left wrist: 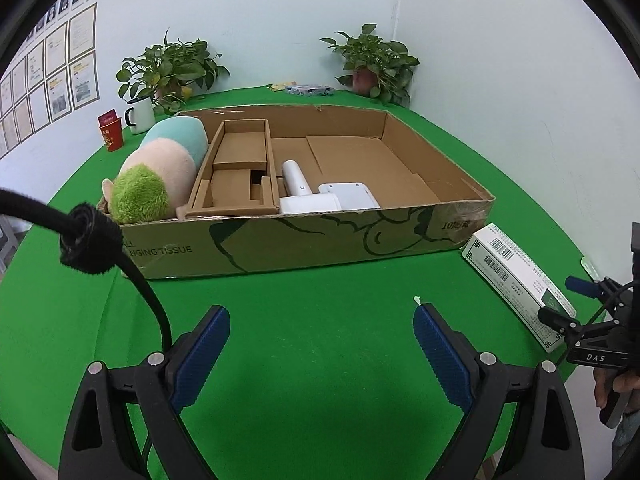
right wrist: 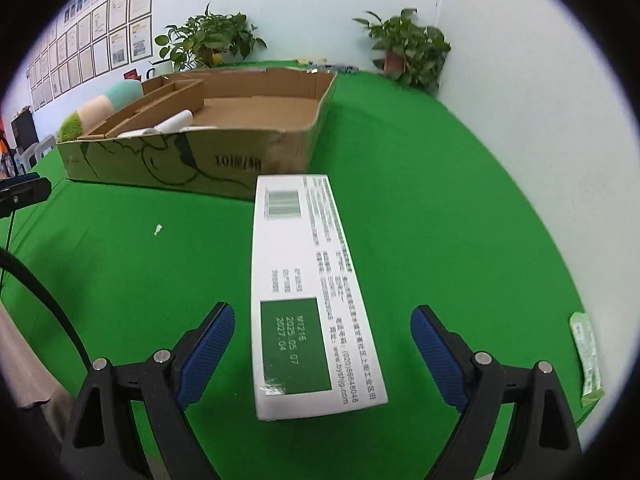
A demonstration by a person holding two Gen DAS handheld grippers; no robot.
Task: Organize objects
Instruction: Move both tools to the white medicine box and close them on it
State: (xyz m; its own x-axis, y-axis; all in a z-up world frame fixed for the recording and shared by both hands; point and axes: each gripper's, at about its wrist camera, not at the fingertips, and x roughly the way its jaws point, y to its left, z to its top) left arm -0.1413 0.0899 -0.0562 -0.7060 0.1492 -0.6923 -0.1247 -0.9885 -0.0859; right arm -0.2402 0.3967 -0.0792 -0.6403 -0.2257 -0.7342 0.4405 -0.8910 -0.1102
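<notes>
Green bench (left wrist: 320, 360), big cardboard box (left wrist: 304, 240) near back. Right tongs (right wrist: 322, 326) spread wide around long white packet (right wrist: 308, 292), not pinching. Left tongs (left wrist: 322, 326) spread, holding nothing. Squeeze off-middle, packet may twist, slip out.

a round table (left wrist: 304, 320) covered in bright green cloth fills the space ahead of the tool. beyond it, pale walls meet in a corner (left wrist: 396, 20) ahead and to the right. rows of framed documents (left wrist: 60, 76) hang on the wall (left wrist: 260, 8) far ahead to the left. two potted leafy plants stand at the table's far edge, one ahead-left (left wrist: 172, 68), one near the corner (left wrist: 372, 64). the light is even and soft.
</notes>
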